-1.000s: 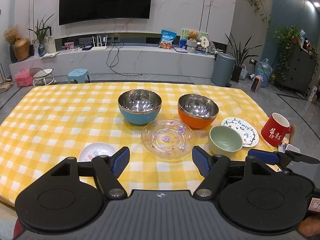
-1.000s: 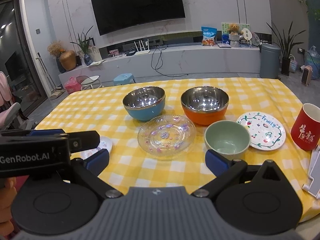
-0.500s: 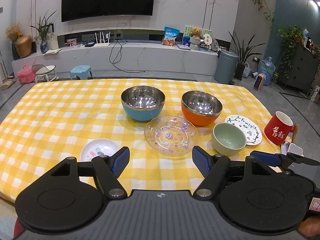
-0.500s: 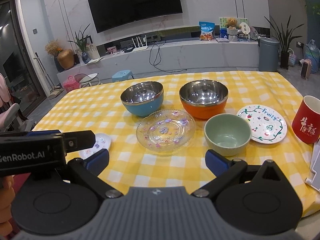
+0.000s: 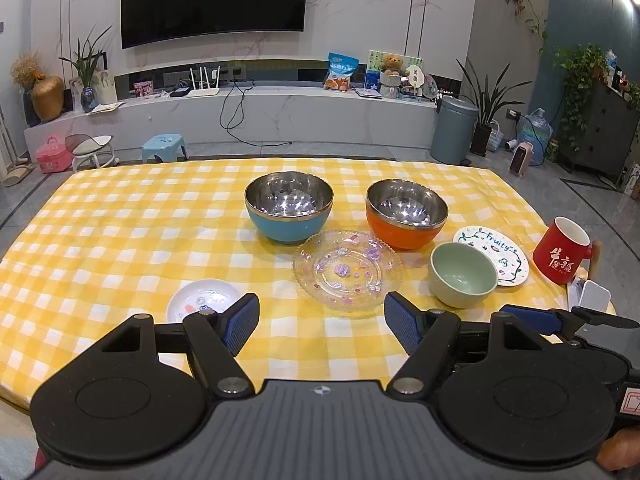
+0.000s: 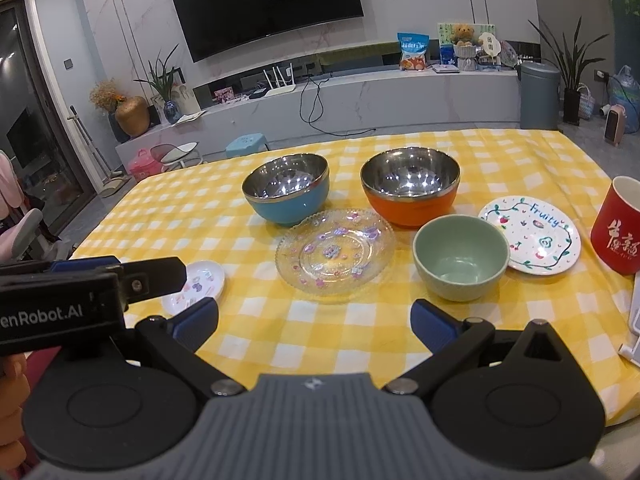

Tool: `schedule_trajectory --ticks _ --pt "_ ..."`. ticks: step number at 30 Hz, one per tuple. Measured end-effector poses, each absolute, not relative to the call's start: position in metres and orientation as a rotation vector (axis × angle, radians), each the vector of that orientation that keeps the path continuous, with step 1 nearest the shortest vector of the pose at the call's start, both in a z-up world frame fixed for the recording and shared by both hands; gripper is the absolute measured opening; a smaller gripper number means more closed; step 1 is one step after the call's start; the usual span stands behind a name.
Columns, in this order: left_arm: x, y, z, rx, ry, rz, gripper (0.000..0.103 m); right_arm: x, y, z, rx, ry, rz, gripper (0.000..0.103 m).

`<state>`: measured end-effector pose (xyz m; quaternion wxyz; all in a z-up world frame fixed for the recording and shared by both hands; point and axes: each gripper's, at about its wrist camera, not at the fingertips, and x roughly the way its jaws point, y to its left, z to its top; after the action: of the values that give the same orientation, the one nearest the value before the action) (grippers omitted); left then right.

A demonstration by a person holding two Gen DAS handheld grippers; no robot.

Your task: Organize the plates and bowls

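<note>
On the yellow checked tablecloth (image 5: 120,232) stand a blue steel bowl (image 5: 289,213), an orange steel bowl (image 5: 406,214), a clear glass plate (image 5: 347,269) in front of them, a green ceramic bowl (image 5: 463,274), a white "Fruity" plate (image 5: 494,255) and a small white saucer (image 5: 202,300). My left gripper (image 5: 321,322) is open and empty, above the near table edge before the glass plate. My right gripper (image 6: 314,328) is open and empty, short of the glass plate (image 6: 335,250) and green bowl (image 6: 461,257). The left gripper's body partly hides the saucer (image 6: 196,286) in the right wrist view.
A red mug (image 5: 564,250) stands at the table's right edge, also in the right wrist view (image 6: 618,226). A white object (image 6: 632,320) lies at the near right corner. Beyond the table are a TV wall, a low shelf, a grey bin (image 5: 454,130) and a blue stool (image 5: 165,147).
Both grippers have risen and drawn back slightly, so the table sits lower in view. Nothing on the table has moved; both grippers stay open.
</note>
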<state>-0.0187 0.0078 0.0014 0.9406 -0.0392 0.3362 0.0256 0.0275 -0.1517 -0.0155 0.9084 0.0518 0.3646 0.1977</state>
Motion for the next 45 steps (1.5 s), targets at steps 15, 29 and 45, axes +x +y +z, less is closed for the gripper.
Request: schedule_trajectory --ticks 15,29,45 --pt "-0.018 0.008 -0.001 -0.089 0.685 0.052 0.084 0.03 -0.154 -0.02 0.149 0.786 0.427 0.1" --pt "-0.017 0.005 0.001 -0.084 0.651 0.083 0.084 0.035 -0.176 -0.02 0.157 0.767 0.386 0.1" --pt "0.042 -0.019 0.003 -0.11 0.675 -0.09 0.084 0.077 -0.257 -0.015 0.286 0.782 0.207 0.1"
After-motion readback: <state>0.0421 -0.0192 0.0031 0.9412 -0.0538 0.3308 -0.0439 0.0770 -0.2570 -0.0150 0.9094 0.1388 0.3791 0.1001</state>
